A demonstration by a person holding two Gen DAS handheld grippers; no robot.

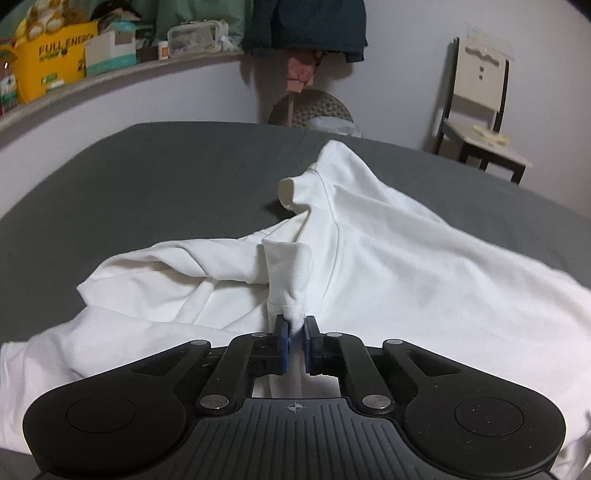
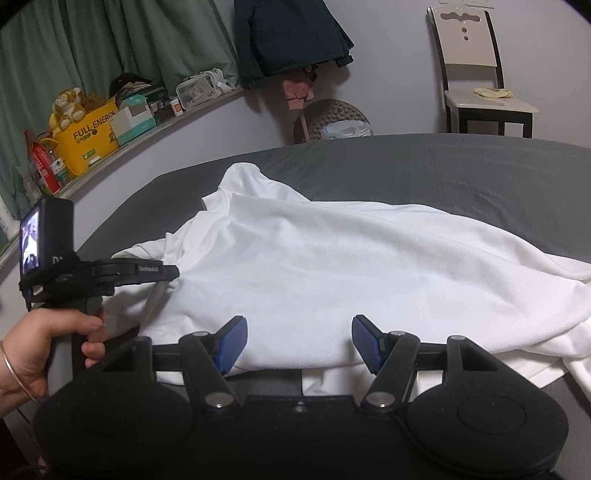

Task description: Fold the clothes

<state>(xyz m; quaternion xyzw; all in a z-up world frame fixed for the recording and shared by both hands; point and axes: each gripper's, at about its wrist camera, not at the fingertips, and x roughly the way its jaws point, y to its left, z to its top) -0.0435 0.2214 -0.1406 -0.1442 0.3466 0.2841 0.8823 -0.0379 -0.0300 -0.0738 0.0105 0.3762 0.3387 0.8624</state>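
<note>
A white garment (image 1: 406,258) lies crumpled on the grey bed sheet (image 1: 166,177). My left gripper (image 1: 295,330) is shut on a bunched piece of the white cloth, perhaps a sleeve cuff (image 1: 286,266), which stands up just beyond its blue pads (image 1: 282,339). In the right wrist view the same white garment (image 2: 332,266) spreads across the bed. My right gripper (image 2: 299,343) is open over the garment's near edge, with cloth lying below its spread blue pads (image 2: 364,341). The left gripper (image 2: 173,273), held by a hand (image 2: 44,343), shows at the left of that view.
A curved ledge (image 2: 155,129) along the wall holds a yellow box (image 2: 88,142), bottles and small boxes. Green curtains (image 2: 92,48) hang behind it. A dark jacket (image 2: 291,33) hangs on the wall, and a chair (image 2: 476,74) stands past the bed's far right corner.
</note>
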